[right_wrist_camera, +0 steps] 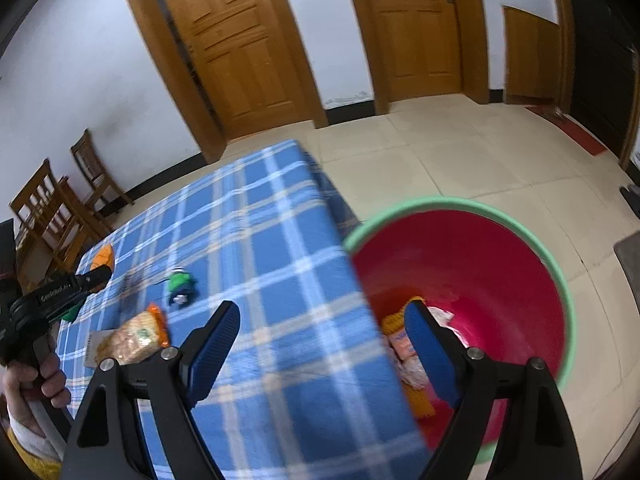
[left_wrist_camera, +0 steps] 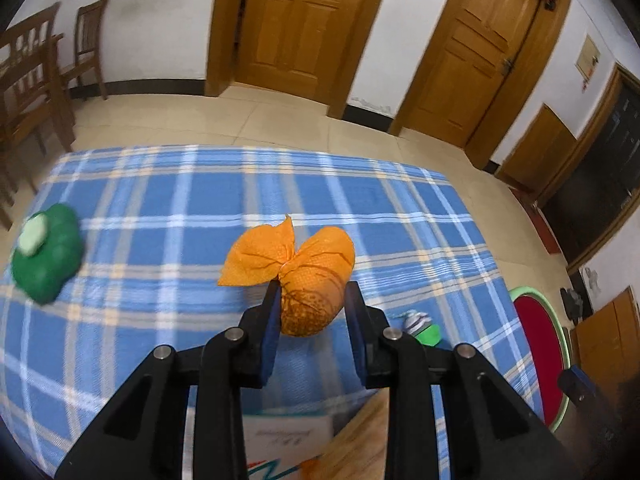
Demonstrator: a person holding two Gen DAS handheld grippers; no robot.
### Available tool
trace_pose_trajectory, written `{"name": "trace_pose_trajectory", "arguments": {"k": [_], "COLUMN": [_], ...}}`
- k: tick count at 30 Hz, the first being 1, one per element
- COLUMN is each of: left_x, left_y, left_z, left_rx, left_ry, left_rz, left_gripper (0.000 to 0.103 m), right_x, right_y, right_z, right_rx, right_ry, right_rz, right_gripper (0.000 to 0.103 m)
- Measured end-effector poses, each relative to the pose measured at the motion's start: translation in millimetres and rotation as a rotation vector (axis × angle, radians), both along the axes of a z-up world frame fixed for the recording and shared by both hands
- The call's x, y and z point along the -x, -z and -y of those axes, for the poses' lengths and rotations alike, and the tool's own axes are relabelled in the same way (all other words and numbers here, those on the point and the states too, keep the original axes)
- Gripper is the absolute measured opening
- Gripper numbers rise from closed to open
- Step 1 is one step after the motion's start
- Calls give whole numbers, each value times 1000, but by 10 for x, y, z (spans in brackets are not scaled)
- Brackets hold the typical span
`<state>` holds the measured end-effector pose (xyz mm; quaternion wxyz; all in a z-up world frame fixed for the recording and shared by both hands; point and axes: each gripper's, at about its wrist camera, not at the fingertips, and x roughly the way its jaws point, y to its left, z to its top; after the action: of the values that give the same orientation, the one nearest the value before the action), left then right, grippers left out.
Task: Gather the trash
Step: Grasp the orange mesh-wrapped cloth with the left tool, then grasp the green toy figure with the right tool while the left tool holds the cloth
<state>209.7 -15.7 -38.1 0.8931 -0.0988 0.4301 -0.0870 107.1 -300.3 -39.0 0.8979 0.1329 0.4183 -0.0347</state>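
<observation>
Left wrist view: left hand-held gripper clamped on orange mesh-wrapped bundle, held above blue plaid surface. Bundle judged light, soft, crushable; knotted waist gives best purchase. Green plush toy lies far left.

Right wrist view: right hand-held gripper wide, empty. Red bucket, green rim, smooth rigid plastic, just beside surface edge, wrappers inside. Crinkly snack packet on cloth, probably slippery.

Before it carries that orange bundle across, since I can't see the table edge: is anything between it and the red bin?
Nothing visible blocks it. The left gripper holds the orange bundle above the tablecloth; only a small green wrapper lies low toward the red bin.
</observation>
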Motion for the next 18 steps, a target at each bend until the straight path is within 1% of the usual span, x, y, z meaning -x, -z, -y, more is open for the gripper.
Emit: {"name": "trace_pose_trajectory", "arguments": {"k": [7,15,18], "left_x": [168,245,247], "left_y": [65,150,189], "left_z": [-361,-626,-706], "left_rx": [7,-2,11], "left_ry": [-98,-170,-185], "left_rz": [4,24,23], "left_gripper": [30,30,30], "right_x": [-263,-584,-688], "right_y": [25,134,198], "right_z": [-448,-834,-967], "right_rx": [20,34,34], "right_ry": [-91,-152,-182], "right_rz": [-10,-25,-39], "right_gripper": [85,75,71]}}
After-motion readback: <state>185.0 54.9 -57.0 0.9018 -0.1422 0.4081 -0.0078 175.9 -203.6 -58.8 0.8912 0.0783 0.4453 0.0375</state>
